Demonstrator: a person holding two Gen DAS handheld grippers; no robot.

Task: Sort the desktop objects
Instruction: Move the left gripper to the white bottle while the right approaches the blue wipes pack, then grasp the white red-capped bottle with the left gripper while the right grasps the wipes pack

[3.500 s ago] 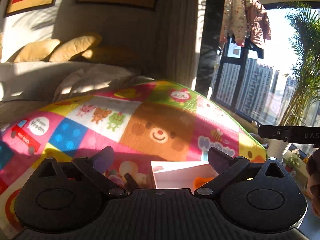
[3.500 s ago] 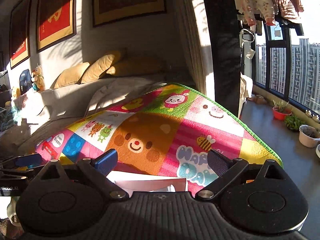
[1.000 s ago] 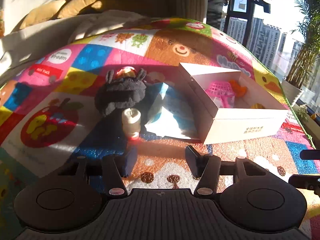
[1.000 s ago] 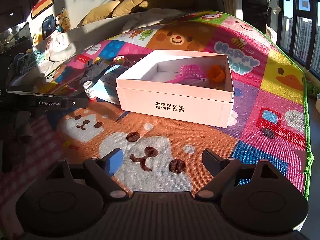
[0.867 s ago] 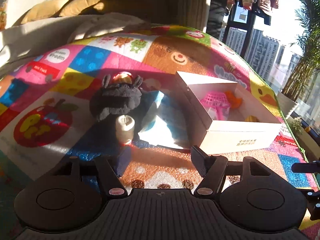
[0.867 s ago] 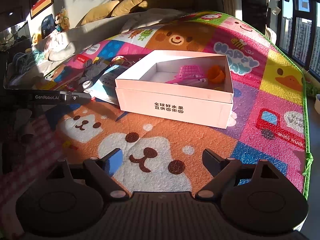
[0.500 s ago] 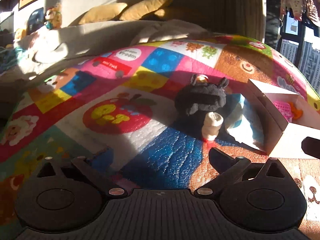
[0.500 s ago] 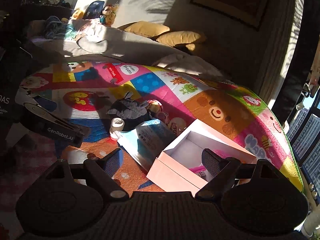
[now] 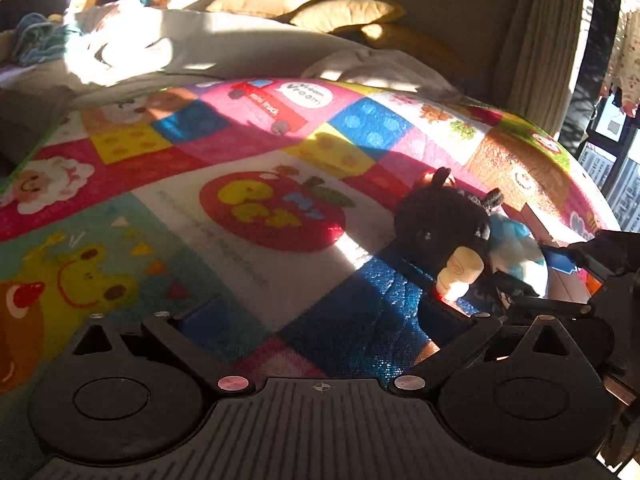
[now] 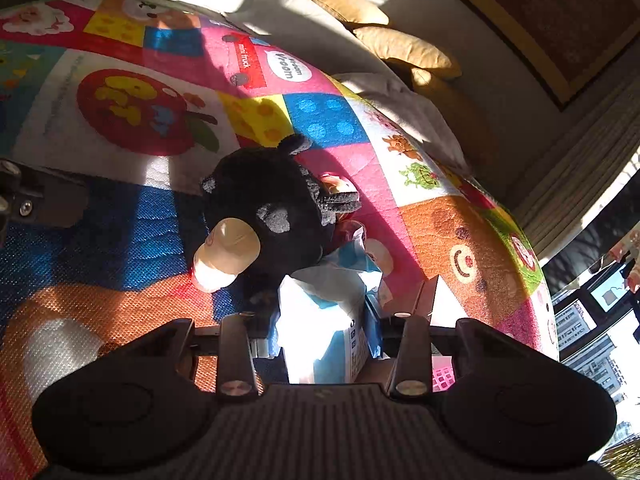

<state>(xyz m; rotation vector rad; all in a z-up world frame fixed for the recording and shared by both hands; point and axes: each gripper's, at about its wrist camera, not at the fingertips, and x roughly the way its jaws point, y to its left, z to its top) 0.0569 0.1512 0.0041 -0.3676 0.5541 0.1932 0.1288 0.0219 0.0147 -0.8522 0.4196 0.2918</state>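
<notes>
**Closing on the blue-and-white packet**

The blue-and-white packet [image 10: 324, 320] lies on the play mat [image 10: 120, 220], against the near side of the black plush toy [image 10: 268, 204] and just beside the corner of the pink box [image 10: 434, 300], well in from the mat's edges. The right gripper [image 10: 320, 340] straddles it and its jaws are closing, the packet between the fingers [image 10: 236, 344]; whether the pads already press on it cannot be told.

To do this well, I would let the pads settle on the packet's flat sides before lifting, since soft film will likely crumple or slip. The small cream bottle [image 10: 224, 256] leans against the plush just to the left, so a straight lift clear of both seems safest.

The left gripper [image 9: 320, 320] hangs over the mat with fingers spread wide and nothing between them.
</notes>
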